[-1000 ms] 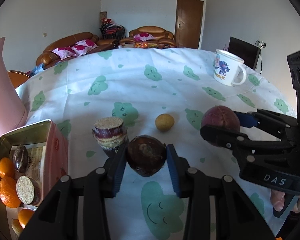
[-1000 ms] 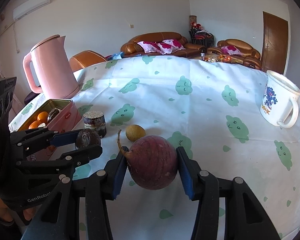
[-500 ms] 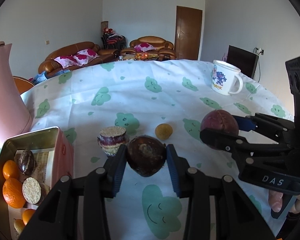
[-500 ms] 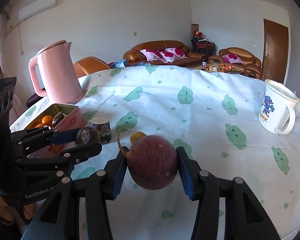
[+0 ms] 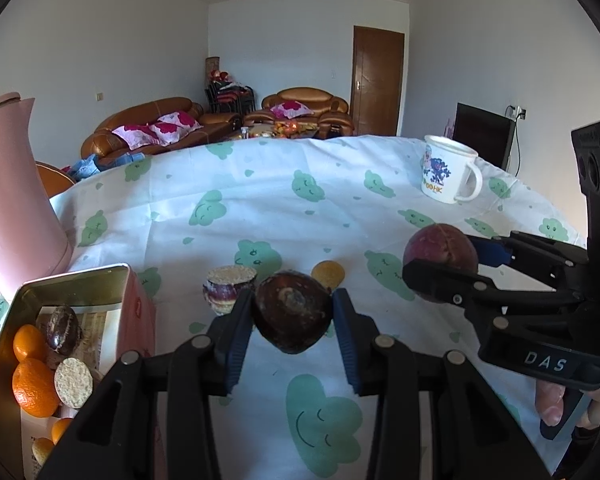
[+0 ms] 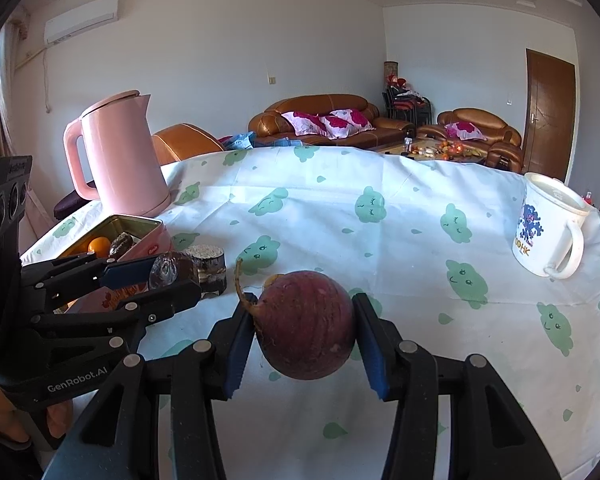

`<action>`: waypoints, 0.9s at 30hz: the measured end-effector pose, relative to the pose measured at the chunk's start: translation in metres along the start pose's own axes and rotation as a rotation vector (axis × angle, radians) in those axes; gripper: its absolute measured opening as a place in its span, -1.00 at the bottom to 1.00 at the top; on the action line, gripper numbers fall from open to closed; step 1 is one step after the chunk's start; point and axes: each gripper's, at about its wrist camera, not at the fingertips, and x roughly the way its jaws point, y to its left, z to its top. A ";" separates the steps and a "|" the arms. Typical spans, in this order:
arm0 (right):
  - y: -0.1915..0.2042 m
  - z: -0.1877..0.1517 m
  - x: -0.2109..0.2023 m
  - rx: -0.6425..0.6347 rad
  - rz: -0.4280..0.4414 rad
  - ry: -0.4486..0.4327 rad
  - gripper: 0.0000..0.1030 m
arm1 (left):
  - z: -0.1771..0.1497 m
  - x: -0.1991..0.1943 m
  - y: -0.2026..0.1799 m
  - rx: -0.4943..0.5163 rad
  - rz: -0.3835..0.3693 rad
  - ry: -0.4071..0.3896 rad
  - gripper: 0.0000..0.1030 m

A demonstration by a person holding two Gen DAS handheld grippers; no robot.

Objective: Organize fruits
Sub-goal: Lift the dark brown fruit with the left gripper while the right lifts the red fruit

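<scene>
My left gripper (image 5: 293,306) is shut on a dark brown round fruit (image 5: 290,320) and holds it above the tablecloth. My right gripper (image 6: 305,320) is shut on a larger purple-red fruit (image 6: 306,328) with a thin stem, also off the table. Each gripper shows in the other's view, the left gripper (image 6: 162,278) at the left and the right gripper (image 5: 440,258) at the right. A cut purple piece (image 5: 228,288) with a pale top and a small yellow fruit (image 5: 328,274) lie on the cloth just beyond. An open tin (image 5: 76,280) at the left holds oranges (image 5: 34,386) and several other pieces.
A pink kettle (image 6: 120,156) stands behind the tin at the table's left edge. A white printed mug (image 6: 548,228) stands at the far right. The white cloth (image 5: 260,208) with green clouds covers the round table. A person's fingers (image 5: 550,402) hold the right gripper.
Both grippers have tipped upward a little, so the table sits lower in each view and more of the room shows. Both fruits stay gripped as before.
</scene>
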 end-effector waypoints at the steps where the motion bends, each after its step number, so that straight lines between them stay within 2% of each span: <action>1: 0.000 0.000 -0.001 -0.001 0.000 -0.003 -0.03 | 0.000 0.000 0.000 0.001 0.001 -0.003 -0.20; 27: 0.005 -0.002 -0.020 -0.027 0.003 -0.111 -0.03 | -0.001 -0.019 -0.001 0.012 0.034 -0.097 -0.20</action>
